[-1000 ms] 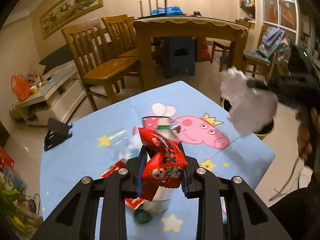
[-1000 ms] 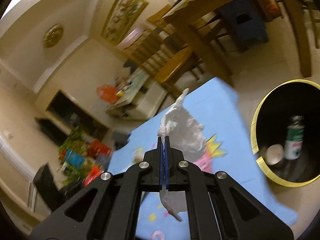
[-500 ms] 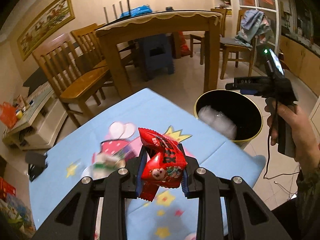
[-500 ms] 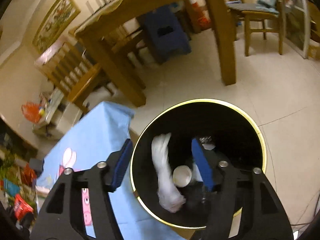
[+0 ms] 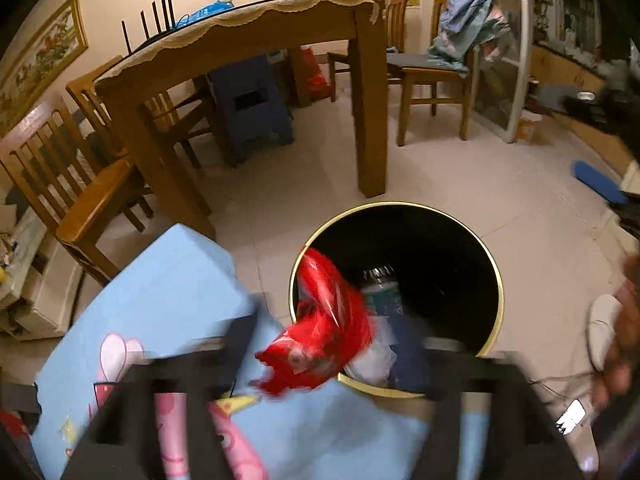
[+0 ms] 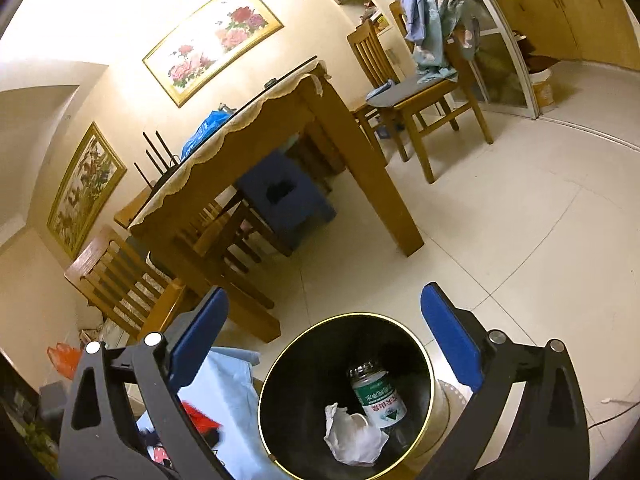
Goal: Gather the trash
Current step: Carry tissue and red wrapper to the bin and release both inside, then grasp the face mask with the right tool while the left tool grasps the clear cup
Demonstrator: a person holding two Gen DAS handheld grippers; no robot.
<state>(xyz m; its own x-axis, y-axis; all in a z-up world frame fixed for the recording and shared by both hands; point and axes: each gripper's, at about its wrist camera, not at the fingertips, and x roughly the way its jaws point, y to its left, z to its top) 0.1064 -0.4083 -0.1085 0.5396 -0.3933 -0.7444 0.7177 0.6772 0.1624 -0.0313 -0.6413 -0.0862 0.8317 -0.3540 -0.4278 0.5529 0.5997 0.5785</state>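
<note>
One red wrapper (image 5: 320, 332), one bottle (image 6: 378, 396), one tissue (image 6: 352, 436), one bin (image 6: 416, 344).

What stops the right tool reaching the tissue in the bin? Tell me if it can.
Probably yes: the right tool faces the bin open, and the tissue lies uncovered beside the bottle, with nothing between.

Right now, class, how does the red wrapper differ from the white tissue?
The red wrapper is glossy, blurred in motion, above the bin's rim beside the blue table; the white tissue is matte, crumpled and lying still at the bin's bottom beside a bottle. Both are trash.
</note>
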